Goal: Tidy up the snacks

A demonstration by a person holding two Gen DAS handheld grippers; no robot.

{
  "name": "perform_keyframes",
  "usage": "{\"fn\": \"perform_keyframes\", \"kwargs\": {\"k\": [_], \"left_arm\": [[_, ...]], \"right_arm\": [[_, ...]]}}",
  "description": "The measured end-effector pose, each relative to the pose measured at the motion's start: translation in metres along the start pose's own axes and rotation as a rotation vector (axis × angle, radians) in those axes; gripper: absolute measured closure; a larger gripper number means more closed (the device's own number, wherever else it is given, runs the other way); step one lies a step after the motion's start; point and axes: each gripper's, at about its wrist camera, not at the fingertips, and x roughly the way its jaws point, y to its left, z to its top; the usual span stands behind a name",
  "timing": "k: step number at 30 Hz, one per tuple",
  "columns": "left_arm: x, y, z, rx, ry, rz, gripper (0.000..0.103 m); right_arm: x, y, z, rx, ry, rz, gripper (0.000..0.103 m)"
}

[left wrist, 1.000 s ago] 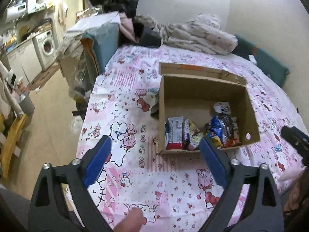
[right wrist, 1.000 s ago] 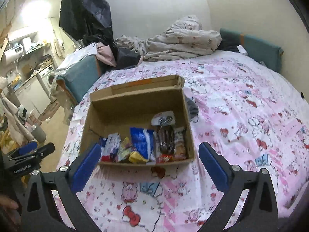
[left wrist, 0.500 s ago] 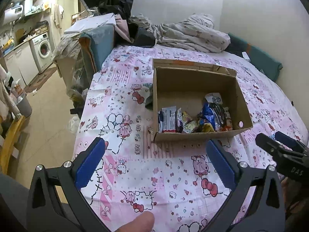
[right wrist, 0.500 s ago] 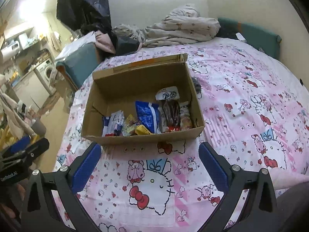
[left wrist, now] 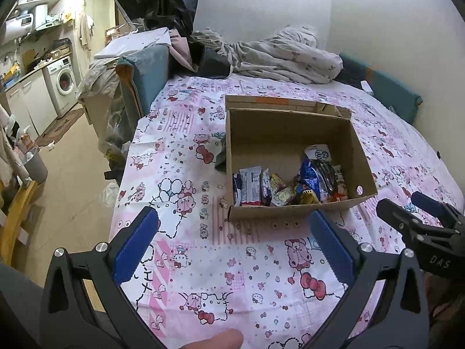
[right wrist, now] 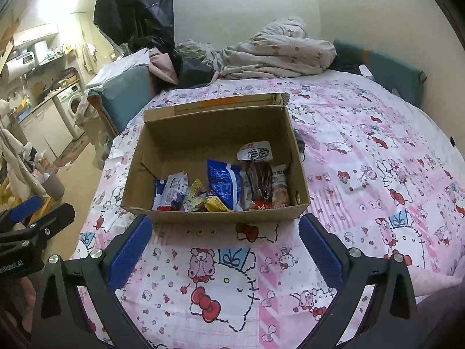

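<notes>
The snacks (right wrist: 221,189) are lying bunched along the near wall of the cardboard box (right wrist: 162,145), which is sitting on the bed (right wrist: 377,160). Both the left hand-held gripper (left wrist: 232,244) and the right hand-held gripper (right wrist: 225,247) are hovering just in front of the box, spread wide and carrying nothing. No snacks are showing outside the box, so the gathering looks done; any tidying inside remains.

The near wall of your cardboard box (right wrist: 221,216) hides the bottoms of the snack packs (right wrist: 223,187). The writing on them is too small to read. Something dark (left wrist: 220,157) pokes out behind the box; you cannot tell what it is. Your finger (left wrist: 215,340) is cut off at the bottom edge of the left view.
</notes>
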Motion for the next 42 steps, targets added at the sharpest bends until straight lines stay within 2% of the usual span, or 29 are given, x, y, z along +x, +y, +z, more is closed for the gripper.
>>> {"fn": "perform_keyframes", "kwargs": {"k": [42], "left_arm": [[0.0048,0.0004,-0.0021,-0.006,0.017,0.008,0.0]], "right_arm": [[-0.0088,-0.0037,0.0035,0.016,-0.031,-0.004,0.0]]}}
